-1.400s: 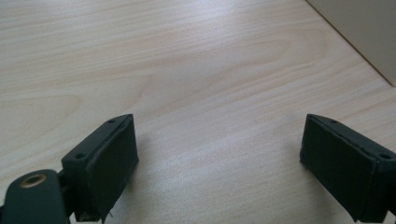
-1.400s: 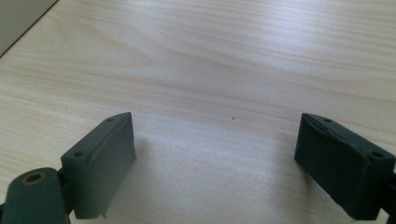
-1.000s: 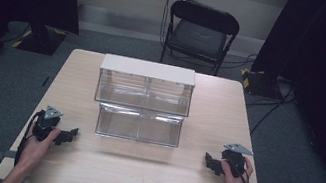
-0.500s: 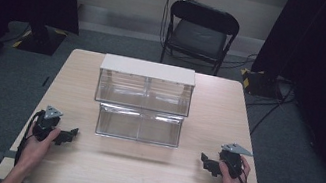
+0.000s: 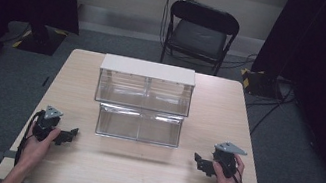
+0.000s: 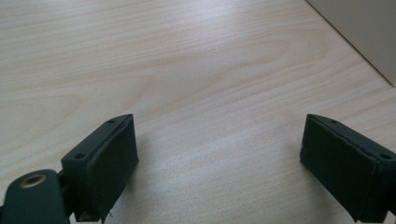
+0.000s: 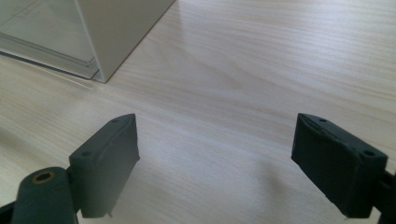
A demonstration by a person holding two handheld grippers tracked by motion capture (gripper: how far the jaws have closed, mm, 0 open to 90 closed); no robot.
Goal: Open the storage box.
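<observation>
Two grippers rest low on the wooden table (image 5: 136,173) in the high view — left gripper (image 5: 67,135) and right gripper (image 5: 199,163) flank a clear two-tier bin (image 5: 143,100). Left gripper view: jaws wide apart over bare wood, the bin's corner (image 6: 364,32) cut off. Right gripper view: jaws spread, empty — the bin's corner (image 7: 116,32) partly out of frame.

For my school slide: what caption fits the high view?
Two hands hold open grippers beside a clear two-tier bin on a wooden table.
</observation>
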